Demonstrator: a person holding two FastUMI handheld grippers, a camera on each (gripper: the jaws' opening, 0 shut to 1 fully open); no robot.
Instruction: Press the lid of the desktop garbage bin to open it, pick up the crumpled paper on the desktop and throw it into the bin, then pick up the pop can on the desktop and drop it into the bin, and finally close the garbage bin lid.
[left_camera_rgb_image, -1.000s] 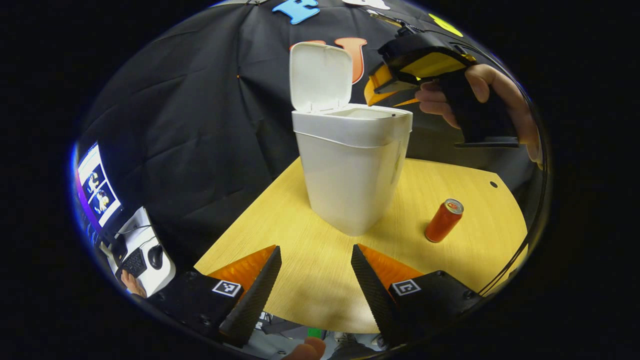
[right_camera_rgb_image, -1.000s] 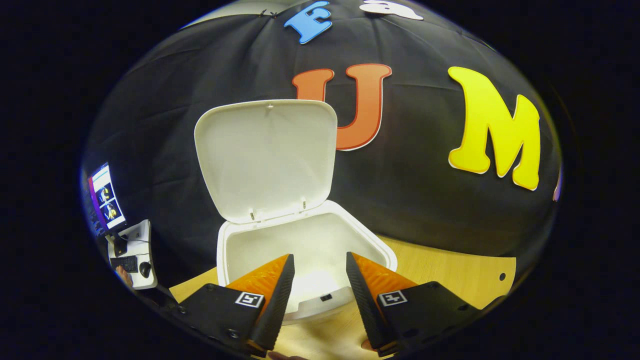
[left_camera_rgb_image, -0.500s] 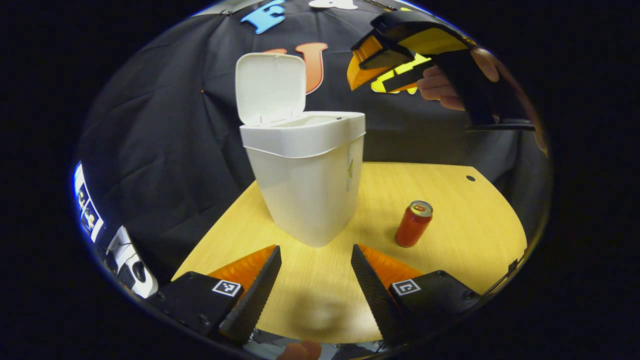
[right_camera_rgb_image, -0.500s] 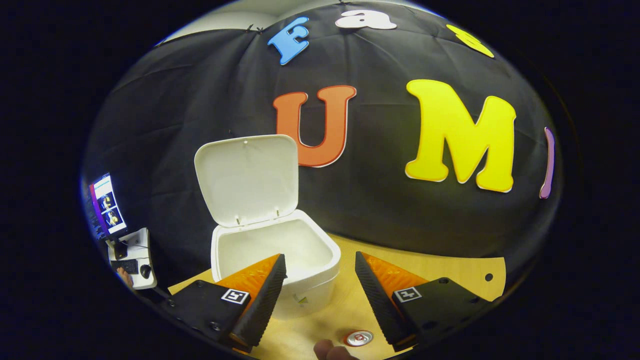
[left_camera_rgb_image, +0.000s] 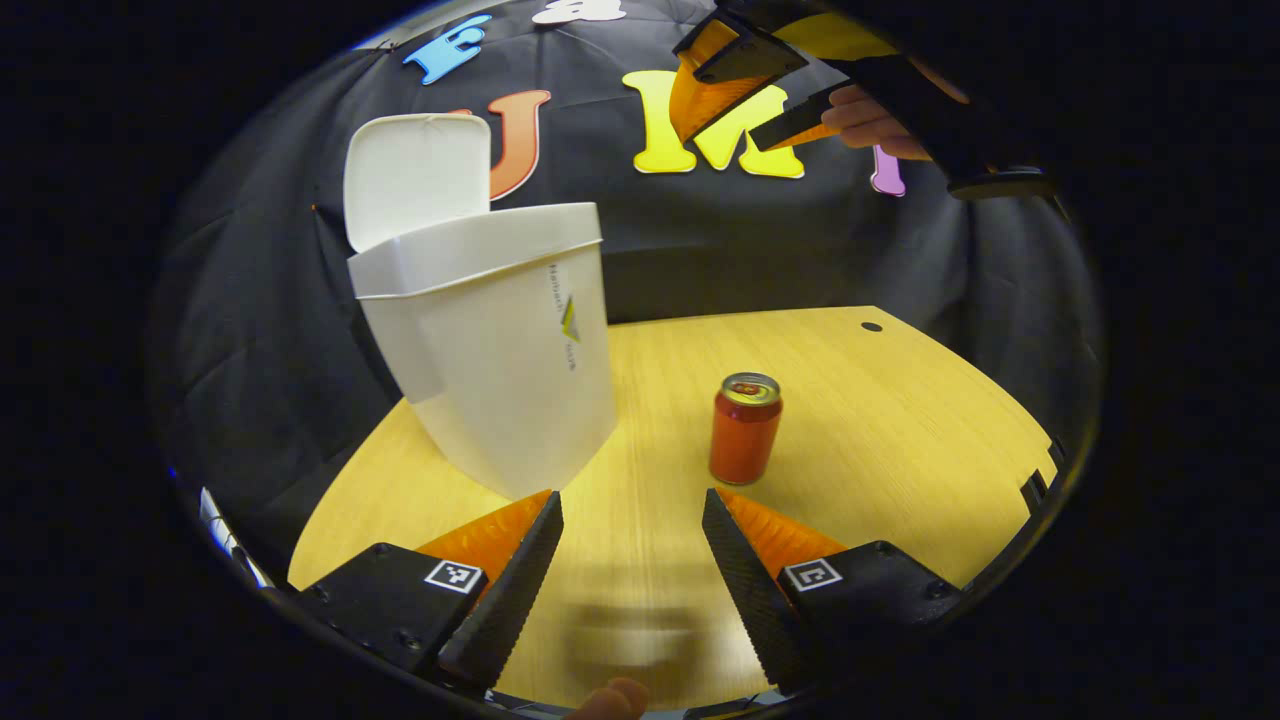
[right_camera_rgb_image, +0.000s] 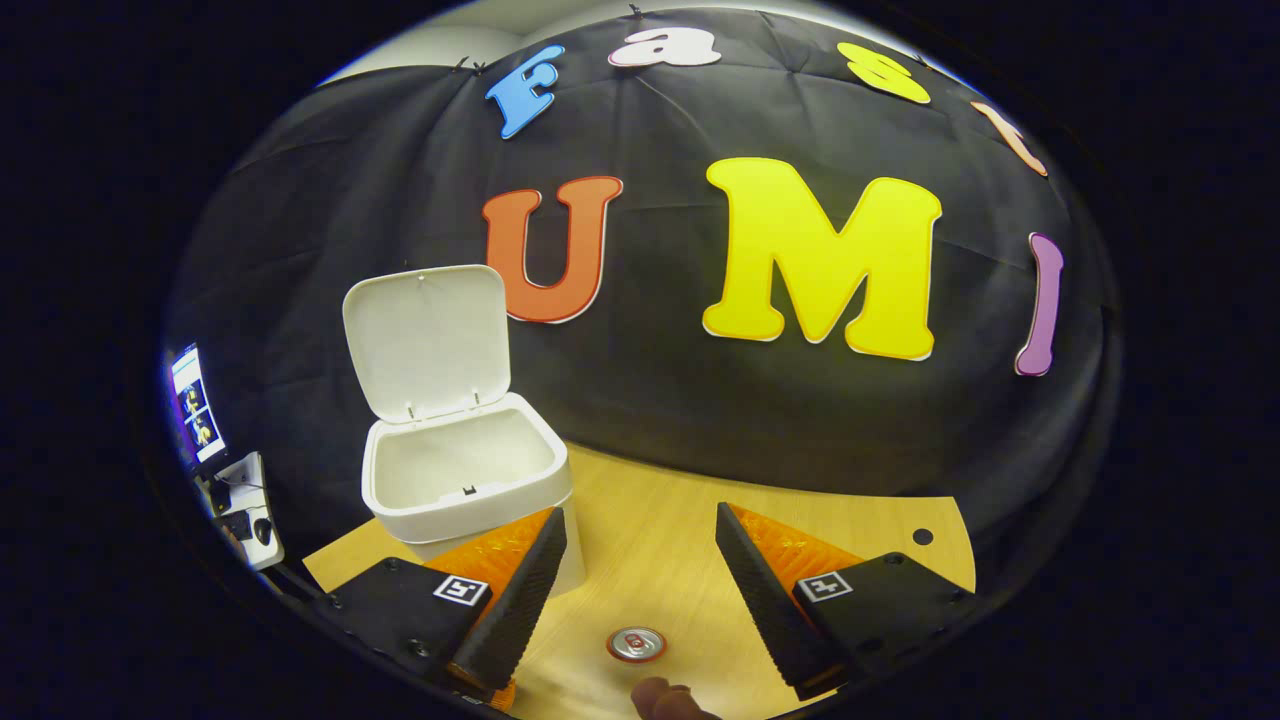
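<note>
Standing open at left of both views, the white plastic desktop bin (left_camera_rgb_image: 490, 340) has its lid (right_camera_rgb_image: 425, 340) raised; no paper lies on the pale wooden bench (left_camera_rgb_image: 900, 420), so the red pop can (left_camera_rgb_image: 745, 428), upright at centre, seems next. Both the left hand-held gripper (left_camera_rgb_image: 630, 570) and the right hand-held gripper (right_camera_rgb_image: 635, 590) gape empty.

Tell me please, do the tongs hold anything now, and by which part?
Nothing is held. Both the left tongs and right tongs are open and empty; the pop can stands untouched on the table.
</note>
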